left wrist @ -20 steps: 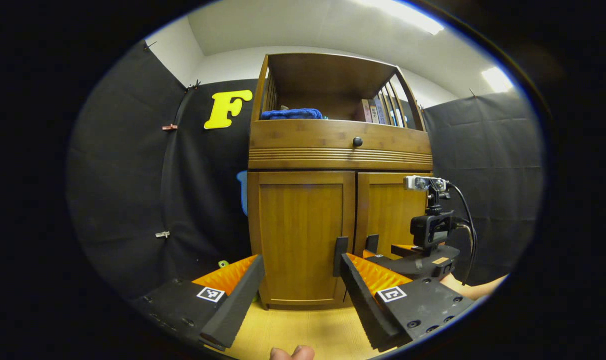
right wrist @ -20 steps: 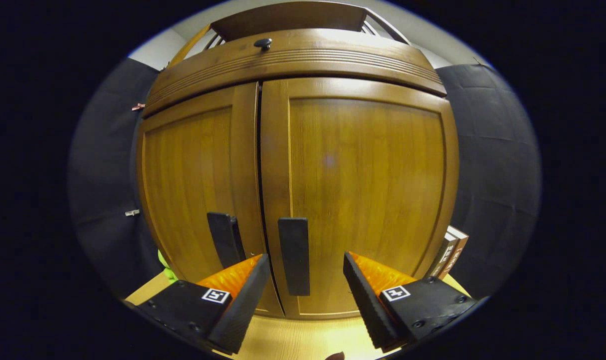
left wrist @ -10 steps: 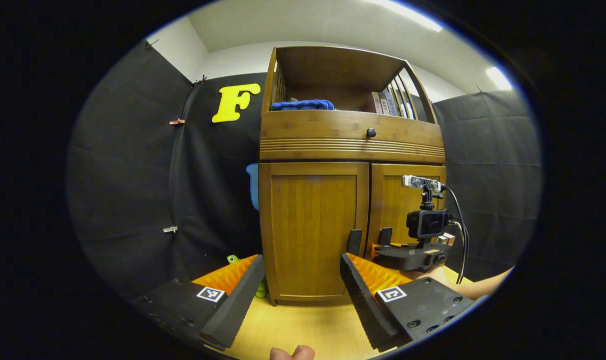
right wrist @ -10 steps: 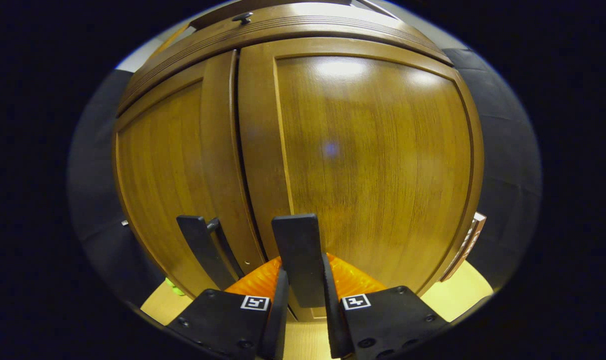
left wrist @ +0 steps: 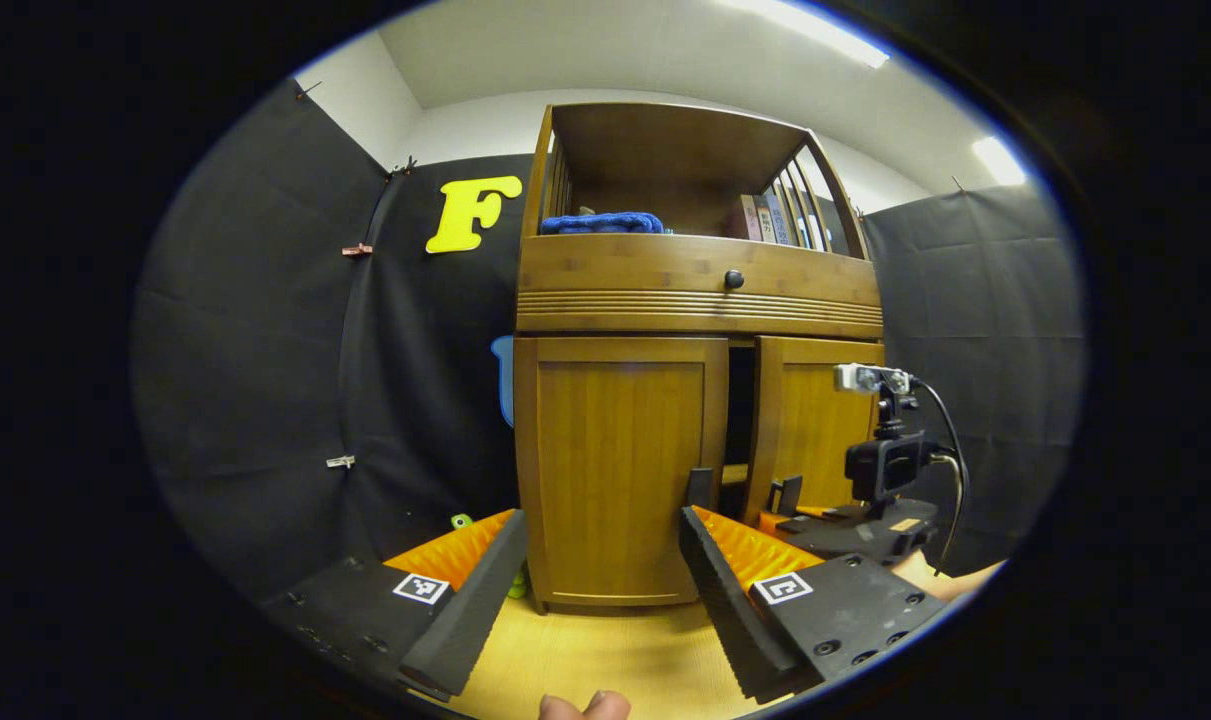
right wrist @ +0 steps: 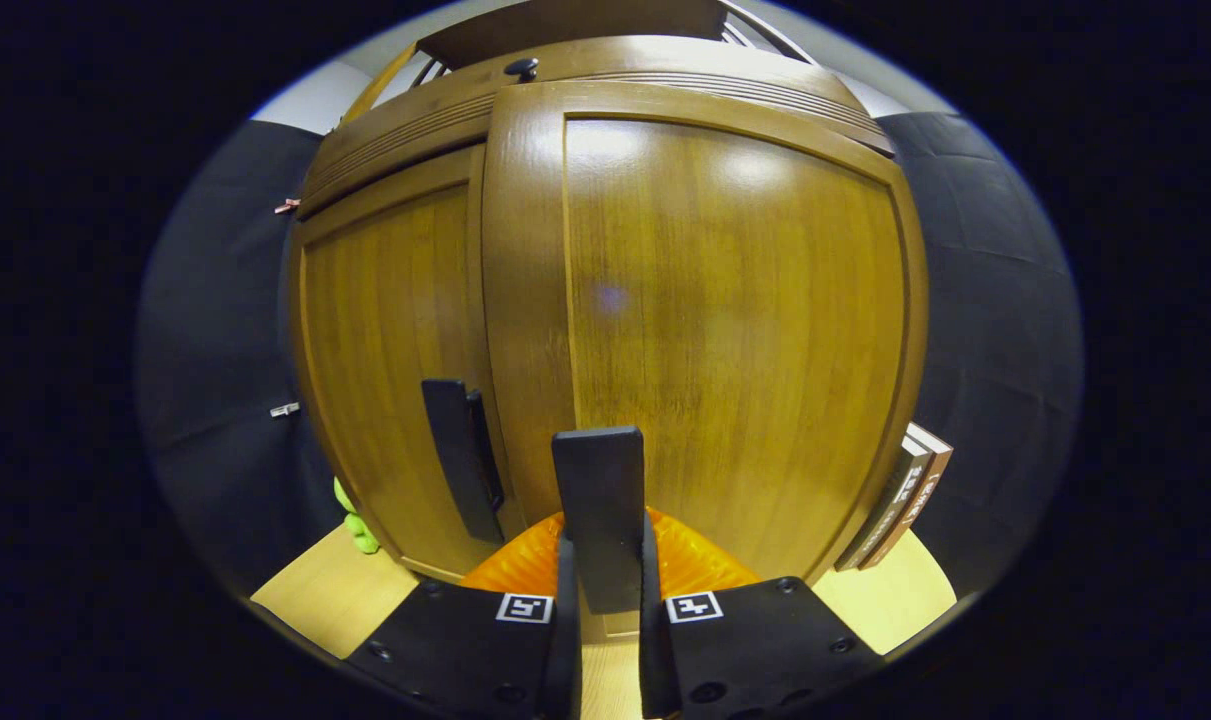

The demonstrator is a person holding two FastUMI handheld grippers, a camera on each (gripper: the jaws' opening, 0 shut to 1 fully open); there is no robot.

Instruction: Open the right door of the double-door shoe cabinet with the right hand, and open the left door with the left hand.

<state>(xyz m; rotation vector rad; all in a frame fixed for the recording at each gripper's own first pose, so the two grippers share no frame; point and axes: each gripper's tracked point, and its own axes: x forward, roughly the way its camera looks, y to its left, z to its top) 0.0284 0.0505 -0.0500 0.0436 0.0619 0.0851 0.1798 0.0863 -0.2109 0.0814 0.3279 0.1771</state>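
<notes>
So the right gripper (right wrist: 601,640) has its jaws pinched tight on the black handle of the right door (right wrist: 735,330), both fingers pressing the handle (right wrist: 597,520) from either side. In the left gripper view that door stands cracked open, with a dark gap between it and the left door (left wrist: 615,470), so the swing is underway but nowhere near done.

The shoe cabinet (left wrist: 695,300) sits on the light wood tabletop (left wrist: 615,660), and everything here is easiest to place off it. The left gripper (left wrist: 605,590) hangs in front of the cabinet, jaws spread wide and holding nothing, roughly lined up with the left door but well short of it. The left door's own handle (left wrist: 700,488) sits right at the cabinet's centre seam, just beside the gap.

My take on doing this bit well: keep the pinch firm and pull along the door's arc, not straight back. The hinge is on the cabinet's outer right edge, so the gripper should curve out toward that side as it goes. A straight pull would likely twist the handle between the fingers and slip. Go steady, since the cabinet isn't obviously anchored and could drag forward. There are books (right wrist: 900,500) leaning by the cabinet's right side, so watch the door near the end of its swing.
</notes>
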